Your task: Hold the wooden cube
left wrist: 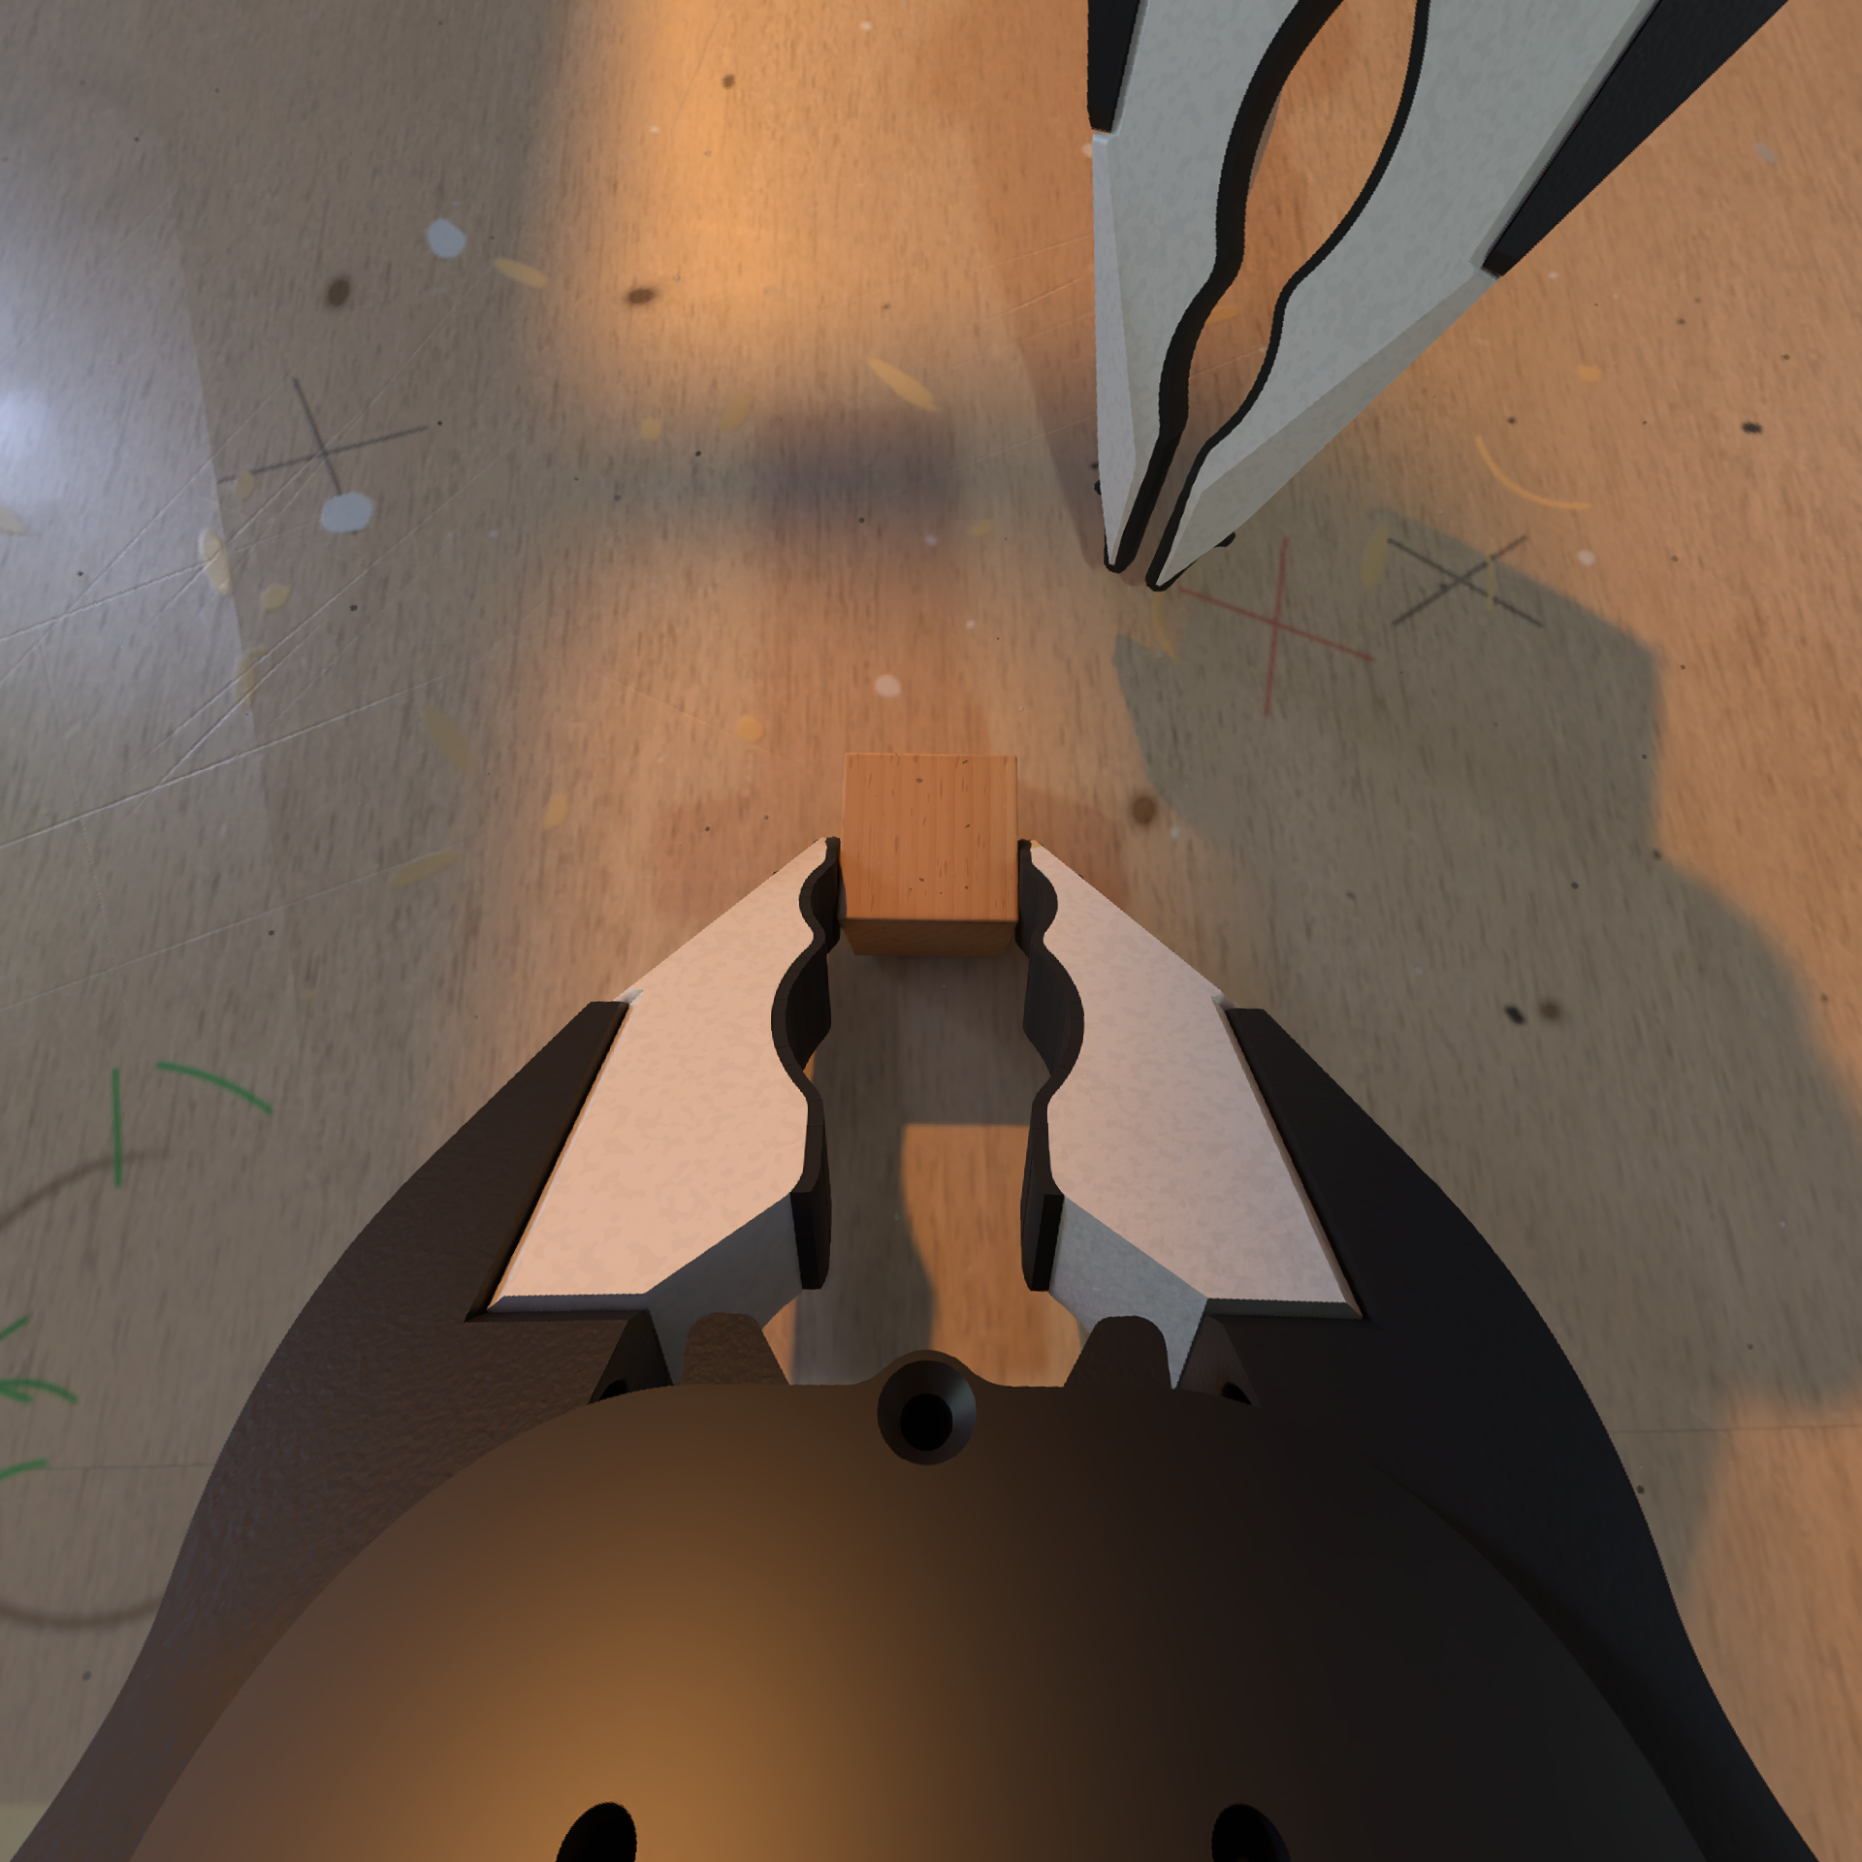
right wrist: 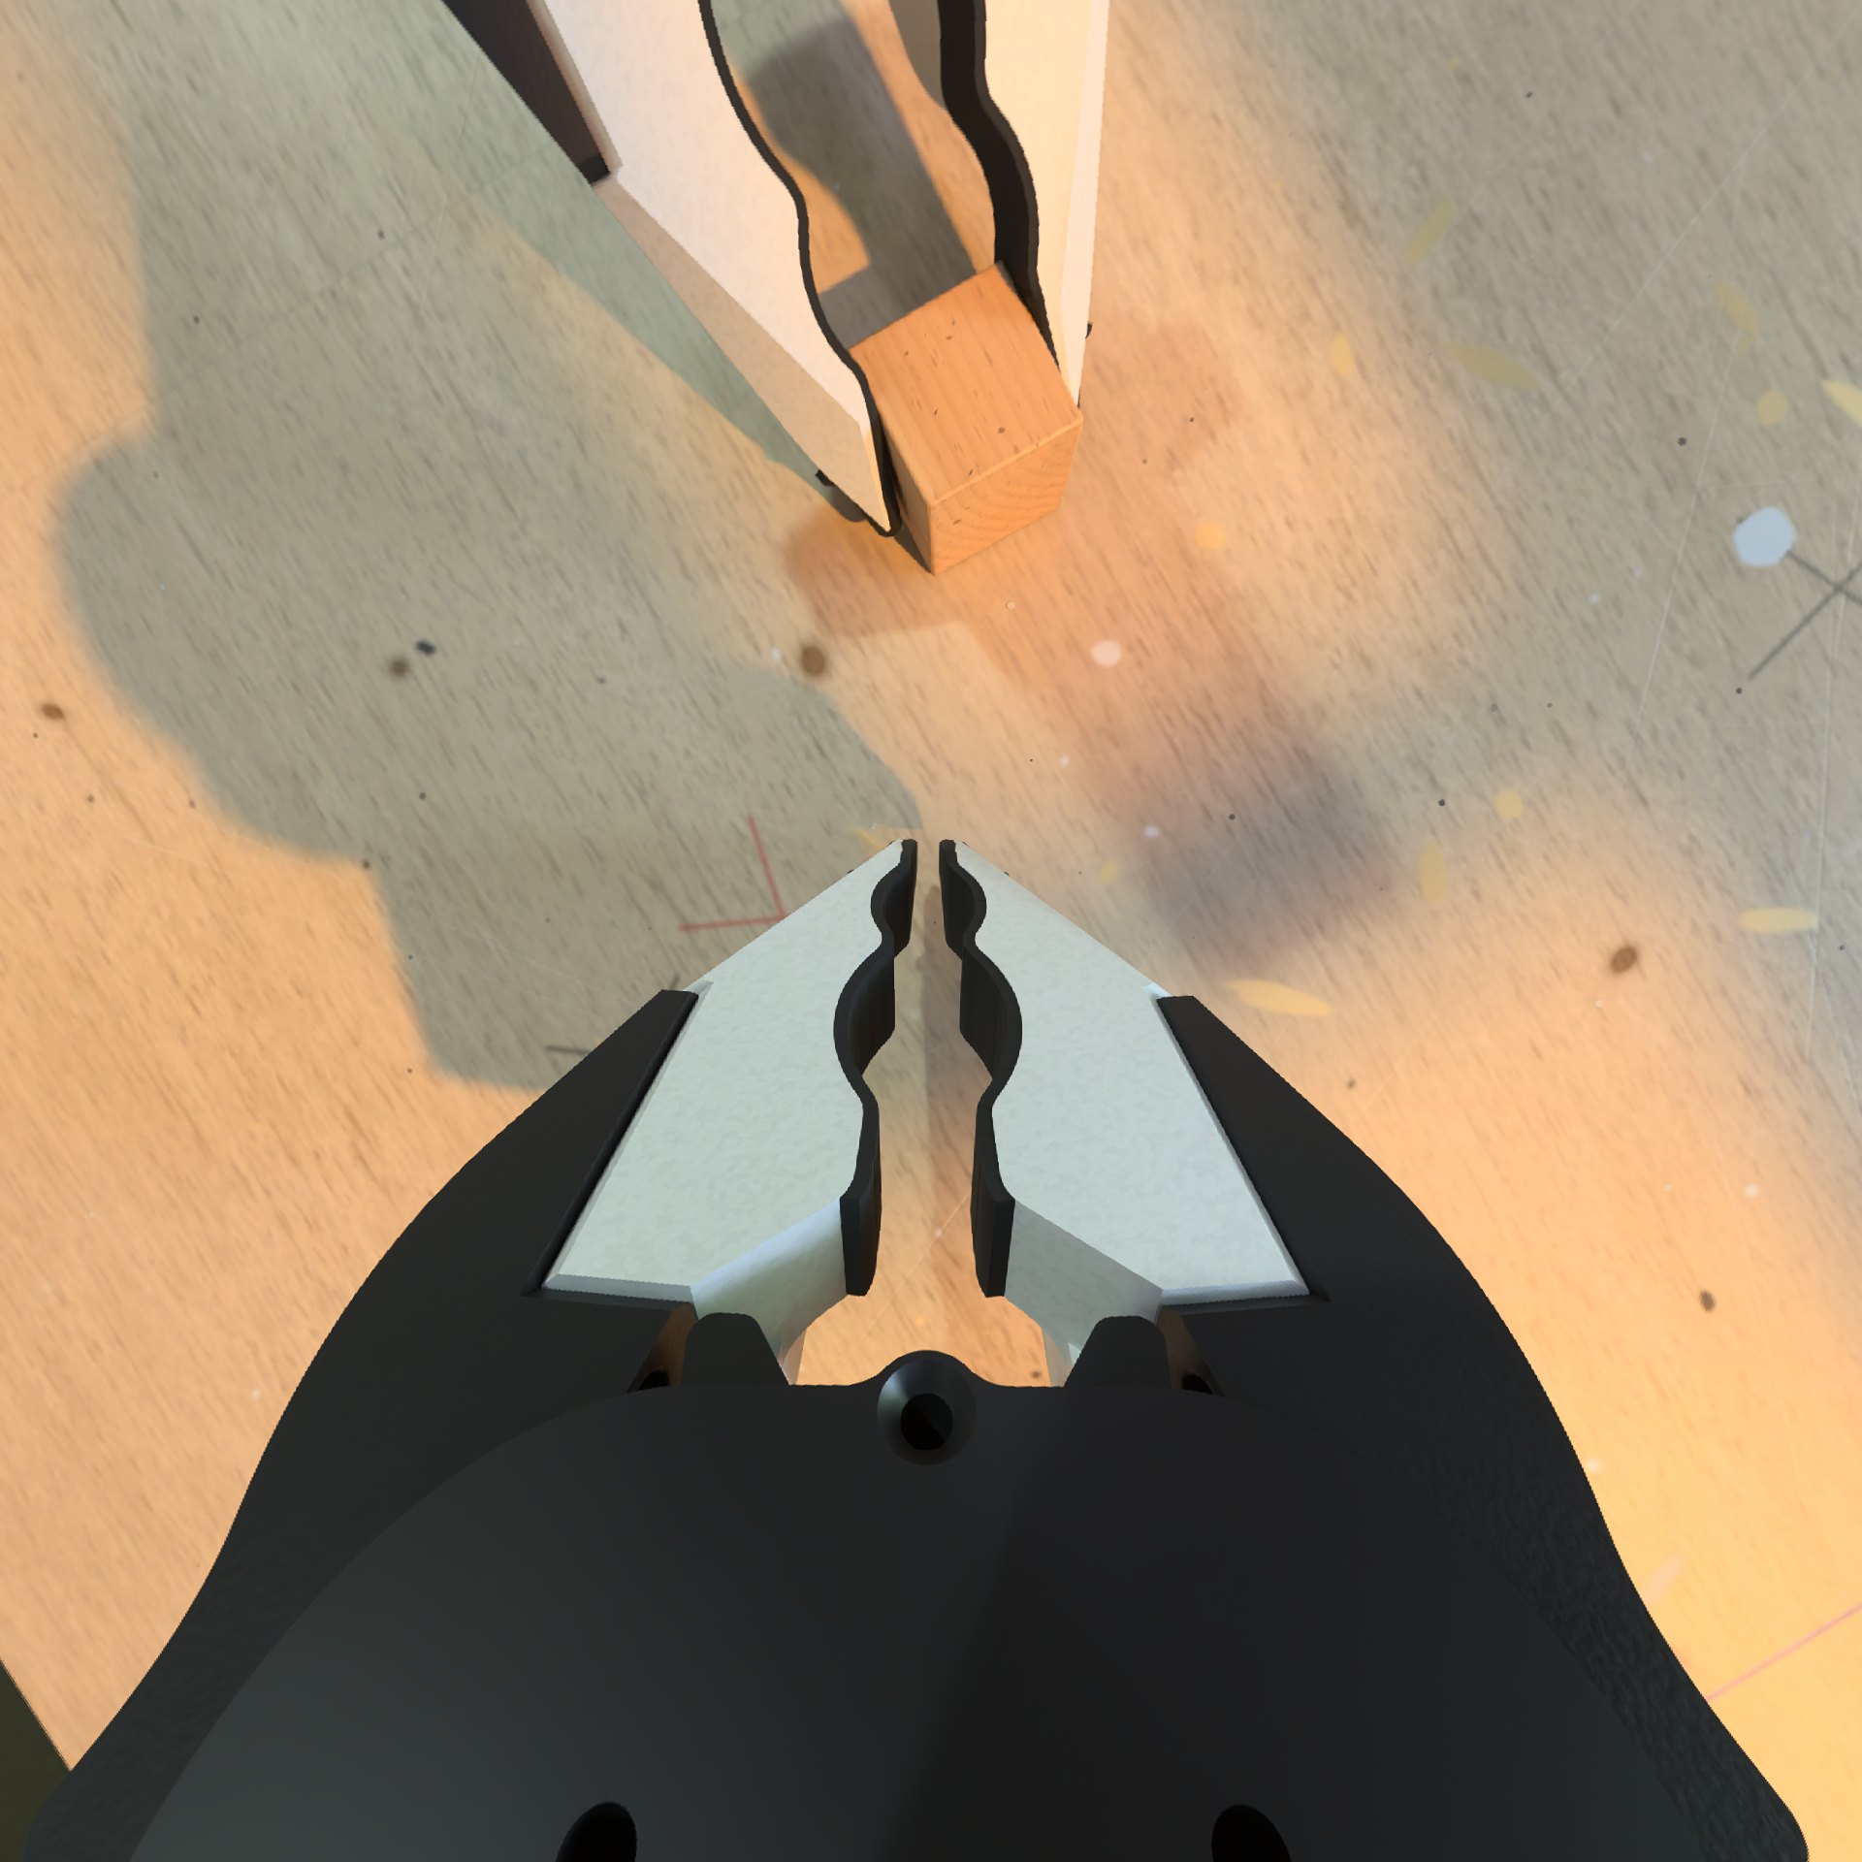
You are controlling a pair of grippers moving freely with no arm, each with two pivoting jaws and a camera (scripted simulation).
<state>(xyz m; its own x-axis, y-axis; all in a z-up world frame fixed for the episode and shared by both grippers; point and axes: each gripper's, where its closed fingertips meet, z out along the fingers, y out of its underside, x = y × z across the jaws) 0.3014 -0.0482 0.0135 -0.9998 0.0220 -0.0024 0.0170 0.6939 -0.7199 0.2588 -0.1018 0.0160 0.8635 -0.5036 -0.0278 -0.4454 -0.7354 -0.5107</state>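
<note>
The wooden cube (left wrist: pixel 929 846) is small and light brown, and sits between the fingertips of my left gripper (left wrist: pixel 928 844). The gripper is shut on it, one black pad pressed on each side. In the right wrist view the cube (right wrist: pixel 972 423) and the left gripper (right wrist: pixel 972 443) show at the top centre, the cube at or just above the tabletop; I cannot tell which. My right gripper (right wrist: pixel 928 846) is shut and empty, hovering over the table a short way from the cube. It also shows in the left wrist view (left wrist: pixel 1134 574), at the upper right.
The wooden tabletop (left wrist: pixel 504 705) carries paint flecks, dark spots, scratches and pencil crosses. A red cross mark (left wrist: pixel 1275 630) lies under the right gripper's tips. Green strokes (left wrist: pixel 116 1123) are at the left. Gripper shadows fall across the surface.
</note>
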